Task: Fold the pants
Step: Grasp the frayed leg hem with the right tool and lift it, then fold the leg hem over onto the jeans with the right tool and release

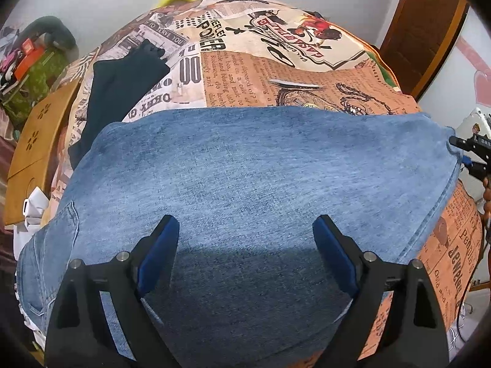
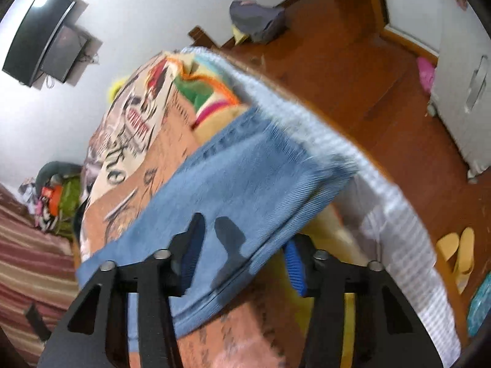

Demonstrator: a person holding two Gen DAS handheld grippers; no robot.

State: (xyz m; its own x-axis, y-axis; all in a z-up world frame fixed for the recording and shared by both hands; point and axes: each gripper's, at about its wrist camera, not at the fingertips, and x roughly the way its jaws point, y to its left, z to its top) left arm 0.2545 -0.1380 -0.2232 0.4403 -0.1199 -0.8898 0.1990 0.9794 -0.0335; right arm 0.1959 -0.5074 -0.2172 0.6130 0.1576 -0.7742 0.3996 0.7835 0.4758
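Note:
Blue denim pants (image 1: pixel 245 171) lie folded flat across a bed with a newspaper-print cover (image 1: pixel 276 70). My left gripper (image 1: pixel 245 233) hovers open and empty over the near part of the denim. In the right wrist view the pants' hem end (image 2: pixel 245 184) passes between the fingers of my right gripper (image 2: pixel 242 245). The jaws stand apart, one finger above the cloth and one below its edge. The right gripper also shows at the pants' right corner in the left wrist view (image 1: pixel 469 153).
A dark garment (image 1: pixel 122 86) lies on the bed at the far left. A wooden board (image 1: pixel 36 141) stands by the bed's left side. A white knit blanket (image 2: pixel 383 190) hangs over the bed edge. Slippers (image 2: pixel 457 254) lie on the wooden floor.

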